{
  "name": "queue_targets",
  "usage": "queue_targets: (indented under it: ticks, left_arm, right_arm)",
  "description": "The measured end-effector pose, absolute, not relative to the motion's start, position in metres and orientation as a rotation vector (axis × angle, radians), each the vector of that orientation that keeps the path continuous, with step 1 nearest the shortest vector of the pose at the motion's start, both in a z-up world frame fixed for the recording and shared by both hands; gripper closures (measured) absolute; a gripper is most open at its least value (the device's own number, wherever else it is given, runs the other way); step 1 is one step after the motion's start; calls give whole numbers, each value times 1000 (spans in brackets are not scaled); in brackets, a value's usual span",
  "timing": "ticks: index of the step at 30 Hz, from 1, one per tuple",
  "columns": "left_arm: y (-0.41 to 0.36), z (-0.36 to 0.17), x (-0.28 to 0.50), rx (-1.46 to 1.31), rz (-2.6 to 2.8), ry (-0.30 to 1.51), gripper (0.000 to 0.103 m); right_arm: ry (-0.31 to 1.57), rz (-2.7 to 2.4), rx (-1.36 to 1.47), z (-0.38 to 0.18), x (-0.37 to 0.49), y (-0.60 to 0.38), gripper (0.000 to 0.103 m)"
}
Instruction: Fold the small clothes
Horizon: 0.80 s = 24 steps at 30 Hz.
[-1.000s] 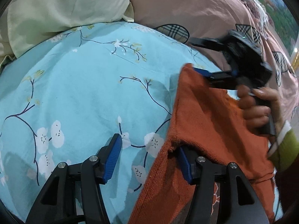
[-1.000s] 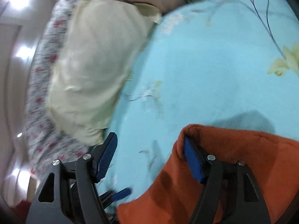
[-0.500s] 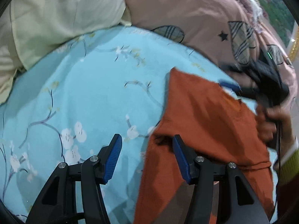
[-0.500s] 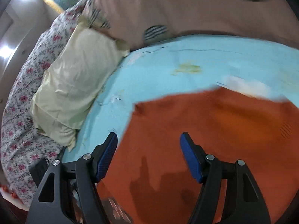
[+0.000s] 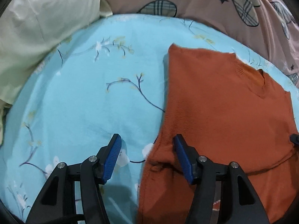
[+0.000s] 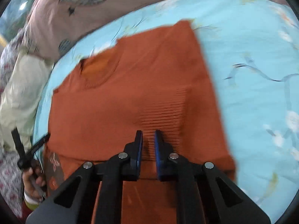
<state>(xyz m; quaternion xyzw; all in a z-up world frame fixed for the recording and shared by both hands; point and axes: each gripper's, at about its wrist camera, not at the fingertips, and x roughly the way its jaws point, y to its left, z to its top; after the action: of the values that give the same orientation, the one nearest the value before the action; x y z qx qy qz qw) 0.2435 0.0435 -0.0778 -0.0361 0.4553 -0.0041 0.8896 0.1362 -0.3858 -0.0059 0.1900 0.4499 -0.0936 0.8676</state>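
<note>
An orange knitted sweater [image 5: 220, 104] lies flat on a light blue floral bedsheet [image 5: 84, 97], neckline toward the pillows. My left gripper [image 5: 147, 158] is open at the sweater's left lower edge, its right pad [image 5: 182, 156] against the cloth. In the right wrist view the sweater [image 6: 130, 85] fills the middle. My right gripper [image 6: 148, 149] hovers over its ribbed patch with the jaws nearly together and nothing between them. The left gripper [image 6: 30, 149] shows at the left edge there.
A pale yellow pillow [image 5: 37, 24] lies at the back left and a pink quilt with plaid leaf shapes [image 5: 205, 5] along the back. In the right wrist view, open blue sheet [image 6: 257, 85] lies right of the sweater.
Both grippers have let go of the sweater, which now lies flat on the sheet. My right gripper has drawn back over it and closed its jaws. My left gripper stays open.
</note>
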Motion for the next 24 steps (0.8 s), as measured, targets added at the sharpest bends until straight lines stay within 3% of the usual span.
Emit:
queue_targets:
  ticks: [2, 5, 17, 24]
  left_arm:
    - [44, -74, 242, -66, 0, 949, 41]
    - [46, -66, 231, -84, -17, 949, 43]
    - [47, -53, 141, -110, -136, 991, 43]
    - [51, -55, 66, -107, -250, 1026, 42]
  right_arm:
    - [914, -186, 406, 5, 124, -385, 82]
    - [899, -193, 417, 16, 98, -385, 67]
    - [854, -188, 470, 25, -33, -355, 64]
    - [881, -200, 530, 3, -114, -335, 53]
